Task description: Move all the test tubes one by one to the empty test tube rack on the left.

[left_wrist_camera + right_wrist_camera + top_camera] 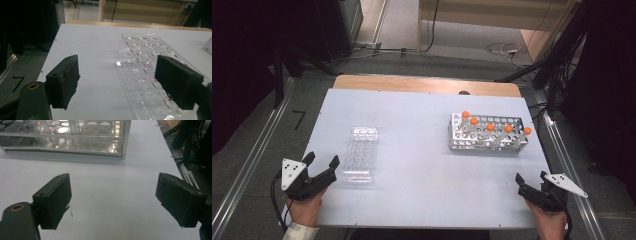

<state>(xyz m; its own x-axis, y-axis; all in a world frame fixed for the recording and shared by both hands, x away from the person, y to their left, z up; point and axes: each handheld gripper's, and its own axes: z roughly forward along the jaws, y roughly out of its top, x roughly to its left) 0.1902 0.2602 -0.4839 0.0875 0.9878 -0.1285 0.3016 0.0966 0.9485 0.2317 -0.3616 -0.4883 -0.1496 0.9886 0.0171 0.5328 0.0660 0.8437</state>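
1. The left gripper [321, 161] sits at the near left corner of the tabletop [422, 150], its jaws spread wide and holding nothing; the tabletop's left edge runs just beside its outer jaw.
2. A clear plastic rack [361, 154] lies flat just ahead of it, to its inner side; in the left gripper view the rack [145, 65] passes behind the inner jaw, which hides its near corner.
3. The right gripper [532, 178] rests at the near right corner, jaws also spread and empty, the tabletop's right edge close beside its outer jaw.
4. Bare tabletop lies between both grippers.
5. Well ahead of the right gripper stands a metal tube rack [487, 134] holding orange-capped tubes [490, 127]; in the right gripper view the rack [75, 140] is cut off at the top, caps unseen.
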